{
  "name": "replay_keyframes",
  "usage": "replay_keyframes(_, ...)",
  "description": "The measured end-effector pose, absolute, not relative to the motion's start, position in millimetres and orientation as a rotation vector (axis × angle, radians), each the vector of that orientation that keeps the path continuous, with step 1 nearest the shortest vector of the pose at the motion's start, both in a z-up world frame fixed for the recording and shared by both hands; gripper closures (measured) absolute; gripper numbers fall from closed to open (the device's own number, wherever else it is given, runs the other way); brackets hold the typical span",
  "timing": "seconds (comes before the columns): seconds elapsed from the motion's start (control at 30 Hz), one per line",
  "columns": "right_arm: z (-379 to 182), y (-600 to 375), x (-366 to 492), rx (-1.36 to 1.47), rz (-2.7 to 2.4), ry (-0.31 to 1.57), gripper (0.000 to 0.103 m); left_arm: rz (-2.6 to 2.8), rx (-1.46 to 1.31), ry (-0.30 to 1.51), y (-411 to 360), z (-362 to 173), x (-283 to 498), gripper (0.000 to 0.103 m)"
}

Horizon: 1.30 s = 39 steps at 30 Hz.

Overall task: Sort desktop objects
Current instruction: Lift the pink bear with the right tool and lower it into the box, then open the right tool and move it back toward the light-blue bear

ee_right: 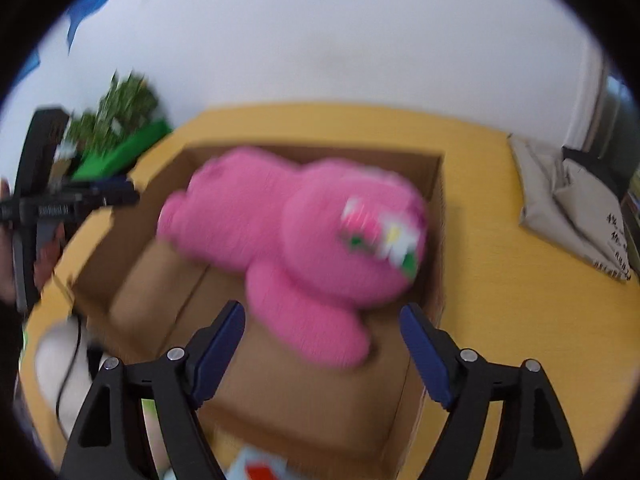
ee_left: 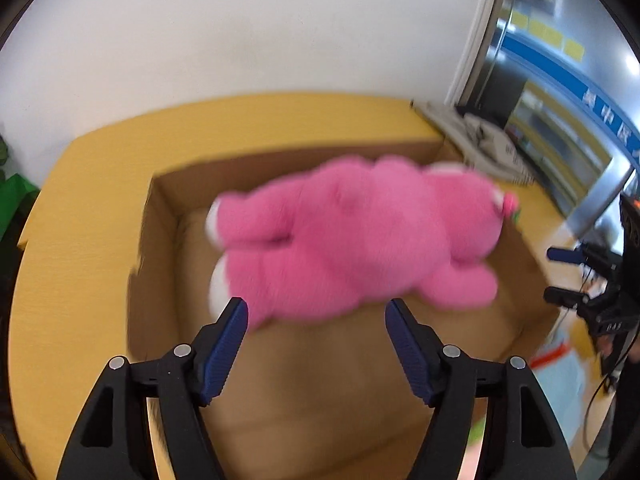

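A pink plush bear (ee_left: 352, 236) lies blurred in an open cardboard box (ee_left: 160, 248) on a yellow table. In the right wrist view the bear (ee_right: 304, 240) shows its face toward the right side of the box (ee_right: 434, 184). My left gripper (ee_left: 316, 320) is open and empty, just short of the bear, above the box. My right gripper (ee_right: 322, 326) is open and empty, just short of the bear's arm. Each gripper shows at the edge of the other's view: the right gripper (ee_left: 568, 276) and the left gripper (ee_right: 116, 192).
The yellow table (ee_left: 80, 208) carries grey padded mailers (ee_right: 568, 208) at the right and green items with a plant (ee_right: 120, 136) at the left. A white wall stands behind. A light blue item (ee_left: 560, 376) lies near the box's front right.
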State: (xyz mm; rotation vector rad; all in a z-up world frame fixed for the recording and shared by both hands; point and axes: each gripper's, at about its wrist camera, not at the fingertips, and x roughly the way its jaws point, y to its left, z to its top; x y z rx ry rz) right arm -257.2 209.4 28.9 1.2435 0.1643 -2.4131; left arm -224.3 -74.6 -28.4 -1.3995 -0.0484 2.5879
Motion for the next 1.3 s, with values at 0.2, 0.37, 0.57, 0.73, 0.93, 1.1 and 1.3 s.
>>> replay_keyframes(0.2, -18, 212, -228, 1.46, -2.375, 0.164, 0.025, 2.529, -1.577, -0.131, -97, -69, -190, 0.028)
replay_keyframes(0.37, -16, 221, -212, 1.497, -2.403, 0.11, 0.026, 2.522, -1.628, -0.078, -96, -85, -167, 0.029)
replay_keyframes(0.57, -13, 223, -190, 1.473, -2.466, 0.058, 0.025, 2.603, -1.605, -0.085, -94, -73, -145, 0.029)
replay_keyframes(0.73, 25, 225, -138, 1.225, -2.547, 0.0, 0.023, 2.74, -1.409, -0.126, -96, -20, -95, 0.019)
replay_keyframes(0.93, 74, 224, -38, 0.902, -2.653, -0.01, 0.0, 2.826, -1.107, -0.06, -77, 47, 14, 0.0)
replay_keyframes(1.1, 72, 223, 13, 0.841, -2.731, -0.047, 0.0, 2.854, -1.007, -0.034, -60, 58, 86, 0.0)
replay_keyframes(1.3, 55, 219, 43, 0.868, -2.701, -0.101, 0.0, 2.839, -1.076, -0.128, -42, 21, 114, 0.0)
